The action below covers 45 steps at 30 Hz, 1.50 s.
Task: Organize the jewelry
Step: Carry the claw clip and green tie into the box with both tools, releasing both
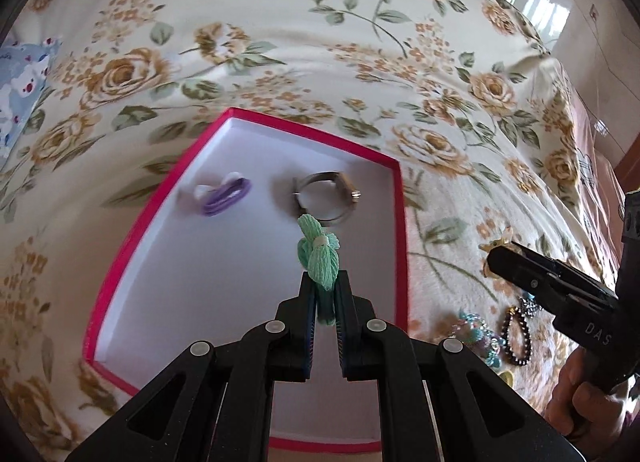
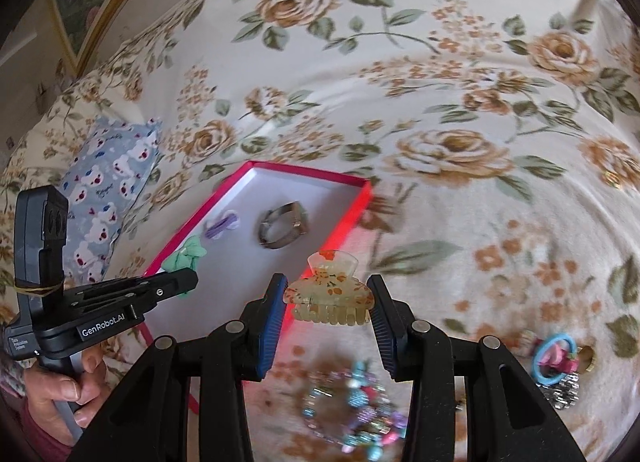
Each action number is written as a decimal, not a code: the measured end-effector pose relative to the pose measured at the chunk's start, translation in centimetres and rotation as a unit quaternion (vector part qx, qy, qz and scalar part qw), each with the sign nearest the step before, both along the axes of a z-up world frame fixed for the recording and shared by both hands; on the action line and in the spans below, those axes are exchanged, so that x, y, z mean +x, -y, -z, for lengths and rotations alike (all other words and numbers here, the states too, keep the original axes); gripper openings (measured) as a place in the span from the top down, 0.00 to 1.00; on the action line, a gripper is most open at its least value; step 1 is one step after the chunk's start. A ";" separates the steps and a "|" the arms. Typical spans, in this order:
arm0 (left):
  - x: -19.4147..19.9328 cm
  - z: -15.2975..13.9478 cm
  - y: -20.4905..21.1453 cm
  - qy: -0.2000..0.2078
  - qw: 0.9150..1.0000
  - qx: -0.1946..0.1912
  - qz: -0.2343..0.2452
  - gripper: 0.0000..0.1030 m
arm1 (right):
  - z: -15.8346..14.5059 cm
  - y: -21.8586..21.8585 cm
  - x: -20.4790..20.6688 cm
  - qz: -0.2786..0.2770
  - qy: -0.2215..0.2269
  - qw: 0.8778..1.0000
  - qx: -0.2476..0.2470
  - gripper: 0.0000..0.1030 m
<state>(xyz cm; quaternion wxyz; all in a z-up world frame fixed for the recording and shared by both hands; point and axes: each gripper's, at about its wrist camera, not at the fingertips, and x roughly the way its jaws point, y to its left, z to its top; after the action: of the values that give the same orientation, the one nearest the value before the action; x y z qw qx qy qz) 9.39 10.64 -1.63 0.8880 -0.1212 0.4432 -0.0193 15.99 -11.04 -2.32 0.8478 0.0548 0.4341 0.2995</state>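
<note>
The green hair tie (image 1: 319, 258) is clamped between the pads of the left gripper (image 1: 325, 294) and is held above the white floor of the pink-rimmed box (image 1: 401, 222), just in front of the silver bangle (image 1: 326, 198) that lies inside. A purple hair tie (image 1: 226, 195) is also seen resting in the box, nearer its far left wall.

Over on the right, the floral hair claw (image 2: 329, 294) is bracketed by the right gripper (image 2: 327, 302) — the jaws stand wide, and whether the pads actually touch the claw cannot be told from the right wrist view. The claw appears to sit at the box's near edge, above the flowered bedspread (image 2: 440, 102).

So the step in hand is judged to be the drop-off of the green tie. A release of the left jaws is called for next, with the tie lowered clear of the bangle so the two are not tangled. After that, the claw would have to be carried over the rim — while a beaded bracelet (image 2: 352, 410) and a blue ring piece (image 2: 554, 358) are left waiting on the cloth.
</note>
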 end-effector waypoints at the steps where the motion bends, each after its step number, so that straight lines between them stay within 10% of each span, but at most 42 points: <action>1: -0.1 0.0 -0.4 0.001 1.000 -0.001 -0.004 0.92 | 0.0 -0.7 0.0 -0.007 0.000 1.000 0.000 0.60; 29: 6.3 5.4 -4.4 -0.048 0.998 0.029 -0.029 0.92 | 5.3 -11.3 3.5 -0.075 -0.026 0.995 -0.054 0.60; 45: 6.1 5.5 -4.2 -0.050 0.997 0.039 -0.033 0.73 | 5.6 -12.0 3.5 -0.088 -0.019 0.994 -0.065 0.59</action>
<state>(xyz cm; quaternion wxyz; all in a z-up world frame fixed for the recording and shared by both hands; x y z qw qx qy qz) 15.53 14.80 -7.12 0.8689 -0.1024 0.4831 0.0334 19.54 0.97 -7.93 0.8118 -0.0329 0.4715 0.3429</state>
